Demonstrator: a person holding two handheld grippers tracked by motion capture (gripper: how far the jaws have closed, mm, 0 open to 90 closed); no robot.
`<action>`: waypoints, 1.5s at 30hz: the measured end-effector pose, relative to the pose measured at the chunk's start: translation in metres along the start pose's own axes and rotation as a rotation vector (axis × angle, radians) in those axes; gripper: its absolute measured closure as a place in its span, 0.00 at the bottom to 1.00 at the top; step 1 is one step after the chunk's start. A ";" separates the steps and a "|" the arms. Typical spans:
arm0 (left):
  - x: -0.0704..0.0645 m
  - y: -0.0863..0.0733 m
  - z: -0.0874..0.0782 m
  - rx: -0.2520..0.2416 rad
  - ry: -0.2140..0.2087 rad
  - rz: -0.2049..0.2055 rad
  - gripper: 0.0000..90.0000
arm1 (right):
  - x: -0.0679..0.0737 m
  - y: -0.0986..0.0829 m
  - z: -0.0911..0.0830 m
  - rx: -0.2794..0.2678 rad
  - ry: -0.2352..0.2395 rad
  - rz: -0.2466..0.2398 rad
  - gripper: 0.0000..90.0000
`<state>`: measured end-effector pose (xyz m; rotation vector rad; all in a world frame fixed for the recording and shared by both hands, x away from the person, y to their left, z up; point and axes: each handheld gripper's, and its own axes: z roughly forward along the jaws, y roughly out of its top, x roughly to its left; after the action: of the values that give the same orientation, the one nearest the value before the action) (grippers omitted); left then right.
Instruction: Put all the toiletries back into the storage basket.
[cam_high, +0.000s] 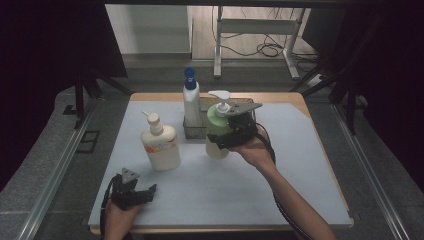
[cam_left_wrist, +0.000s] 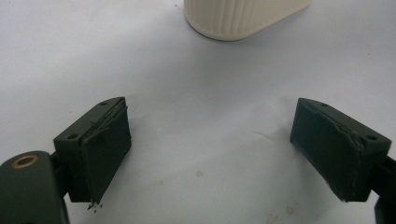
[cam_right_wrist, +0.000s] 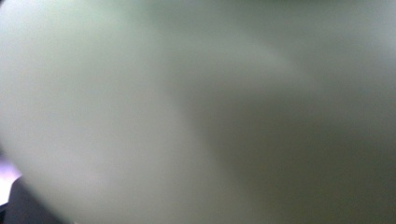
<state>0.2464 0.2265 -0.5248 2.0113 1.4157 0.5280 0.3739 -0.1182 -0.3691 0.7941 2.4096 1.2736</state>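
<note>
A pale green pump bottle (cam_high: 215, 119) with a white pump head stands just in front of a wire basket (cam_high: 195, 131) at mid table. My right gripper (cam_high: 225, 139) is shut across its body from the right side. In the right gripper view the bottle's pale green wall (cam_right_wrist: 140, 112) is a close blur. A cream pump bottle (cam_high: 160, 146) stands to the left on the white mat (cam_high: 210, 195). My left gripper (cam_high: 145, 192) rests near the front left corner, open and holding nothing. The left gripper view has the cream bottle's base (cam_left_wrist: 238, 18) beyond the open left gripper (cam_left_wrist: 210, 149).
A white bottle with a blue cap (cam_high: 191, 100) stands in the wire basket at the back of the mat. The table's wooden edge (cam_high: 330, 165) runs along the right. Metal rails and a frame on the floor lie beyond the table.
</note>
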 end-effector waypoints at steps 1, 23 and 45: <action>0.000 0.000 0.000 -0.001 0.000 -0.001 0.13 | 0.000 0.001 0.000 0.000 -0.002 0.002 0.14; 0.000 0.000 0.000 0.001 0.002 -0.001 0.13 | -0.026 0.027 0.016 -0.009 -0.058 0.052 0.14; 0.000 0.000 0.000 0.003 0.000 0.000 0.13 | -0.046 0.049 0.033 -0.024 -0.144 0.080 0.14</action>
<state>0.2463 0.2265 -0.5246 2.0137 1.4173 0.5269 0.4435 -0.1018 -0.3466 0.9499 2.2661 1.2266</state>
